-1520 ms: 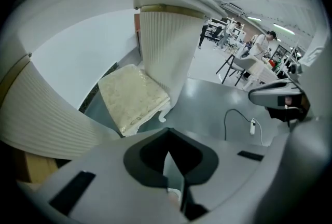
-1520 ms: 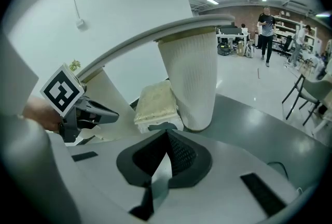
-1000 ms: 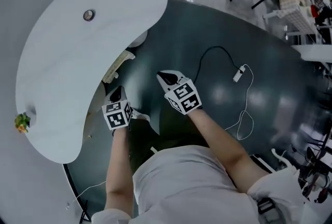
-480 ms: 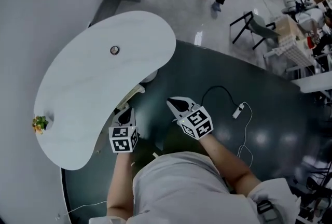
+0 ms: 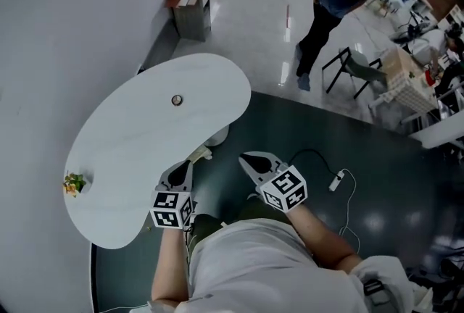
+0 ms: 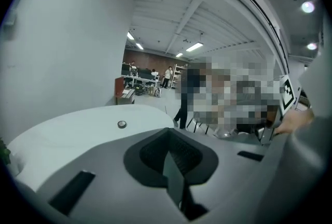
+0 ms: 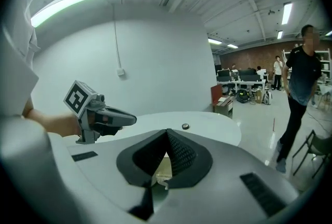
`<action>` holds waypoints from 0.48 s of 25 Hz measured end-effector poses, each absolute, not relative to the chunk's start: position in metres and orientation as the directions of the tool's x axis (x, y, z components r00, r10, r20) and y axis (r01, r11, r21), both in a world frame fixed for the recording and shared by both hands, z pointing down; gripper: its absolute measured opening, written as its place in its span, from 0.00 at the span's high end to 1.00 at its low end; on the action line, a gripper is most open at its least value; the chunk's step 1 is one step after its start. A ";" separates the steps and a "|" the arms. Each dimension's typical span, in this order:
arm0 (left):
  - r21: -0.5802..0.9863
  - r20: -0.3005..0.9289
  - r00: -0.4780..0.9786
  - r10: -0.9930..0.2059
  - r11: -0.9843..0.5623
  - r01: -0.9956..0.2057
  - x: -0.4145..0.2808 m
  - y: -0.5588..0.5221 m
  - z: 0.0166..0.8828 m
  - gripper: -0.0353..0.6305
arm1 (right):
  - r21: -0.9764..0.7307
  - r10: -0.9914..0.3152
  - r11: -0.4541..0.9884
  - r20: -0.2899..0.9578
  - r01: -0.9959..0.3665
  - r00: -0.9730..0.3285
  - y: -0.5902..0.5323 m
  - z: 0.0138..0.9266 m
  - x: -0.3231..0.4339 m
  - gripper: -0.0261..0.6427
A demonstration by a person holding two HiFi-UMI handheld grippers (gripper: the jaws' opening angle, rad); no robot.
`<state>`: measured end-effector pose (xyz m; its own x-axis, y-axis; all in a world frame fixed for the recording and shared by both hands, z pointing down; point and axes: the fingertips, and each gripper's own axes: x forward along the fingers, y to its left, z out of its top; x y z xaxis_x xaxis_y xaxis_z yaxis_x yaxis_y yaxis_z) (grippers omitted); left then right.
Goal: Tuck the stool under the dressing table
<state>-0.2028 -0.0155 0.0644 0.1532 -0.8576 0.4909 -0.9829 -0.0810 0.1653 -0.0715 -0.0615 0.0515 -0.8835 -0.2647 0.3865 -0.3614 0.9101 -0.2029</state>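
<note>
Head view: dressing table point(image 5: 130, 152) has a smooth white kidney-shaped top and stands against a plain grey wall point(image 5: 65, 29), partly over a dark green round rug point(image 5: 377, 159). Small round metal disc point(image 5: 177, 99) sits on the top, and a tiny green-yellow sprig point(image 5: 73, 183) lies near its far left end. Stool point(image 5: 215, 135): only a pale rounded bit pokes out from under the top's concave edge, with a cream strip just beside it; the rest is hidden beneath the table. Left gripper point(image 5: 179, 170) and right gripper point(image 5: 252, 159) are held level over that edge, grey plastic shells, each with a black-and-white marker cube, tips apart from the table. Thin black cable point(image 5: 312, 156) with a white plug block loops on the rug. Person point(image 5: 330, 0) in dark clothes stands on glossy floor beyond, near a black-framed chair point(image 5: 351, 61).

Left gripper view: jaws pressed together, dark ribbed pads meeting in a point, nothing between them. White tabletop curves beyond, disc on it. Right gripper's cube shows at the right edge.

Right gripper view: jaws likewise closed and empty, ribbed pads touching. A cream patch shows through the gap below the pads; cannot tell what it is. Left gripper is in view at left, above the tabletop, the person in dark clothes at right.
</note>
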 end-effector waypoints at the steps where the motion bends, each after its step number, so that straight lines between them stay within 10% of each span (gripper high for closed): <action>1: 0.169 0.477 0.159 -0.865 -0.087 -0.982 -0.202 -0.011 0.057 0.94 | -0.197 -0.268 0.913 0.375 -0.358 -0.887 -0.057 0.044 -0.072 0.95; 12: 0.165 0.355 0.111 -0.928 -0.055 -0.985 -0.221 0.008 0.011 0.94 | -0.132 -0.356 0.907 0.264 -0.399 -0.896 -0.039 -0.009 -0.079 0.95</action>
